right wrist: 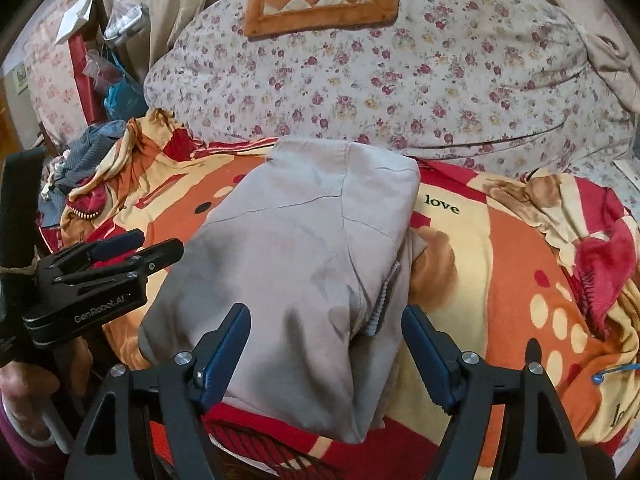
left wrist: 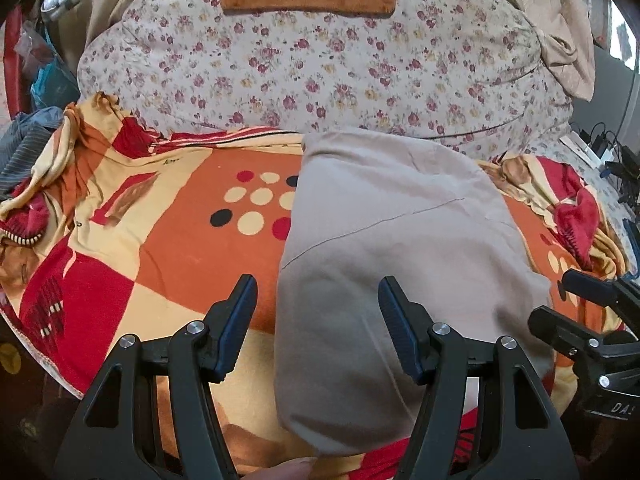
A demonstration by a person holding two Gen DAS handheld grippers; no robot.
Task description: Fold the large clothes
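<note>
Bedroom clutter all round me, and I'm working on a bed spread with a loud orange, red and cream blanket, a flowered quilt heaped up behind it. Right in the middle lies the grey garment, folded into a long narrow bundle that runs from the near edge of the bed up to the foot of that quilt. It looks like a jacket: a pale zipper peeks out along its right edge.

My left gripper hangs over the near left edge of the bundle, jaws apart, nothing in them; one finger over blanket, the other over cloth. My right gripper is over the near end too, jaws standing wide with the grey cloth below and between them but not pinched.

By my reading the lengthwise folds are in, and a fold across comes next. Now the risks! The near end droops over the bed's edge, so a careless nudge could drag the whole bundle off. If I pinch only the top layer, the fold underneath opens as I lift. That zipper flap on the right is loose and could flop out. And the blanket is rumpled, so I might catch it together with the garment.
</note>
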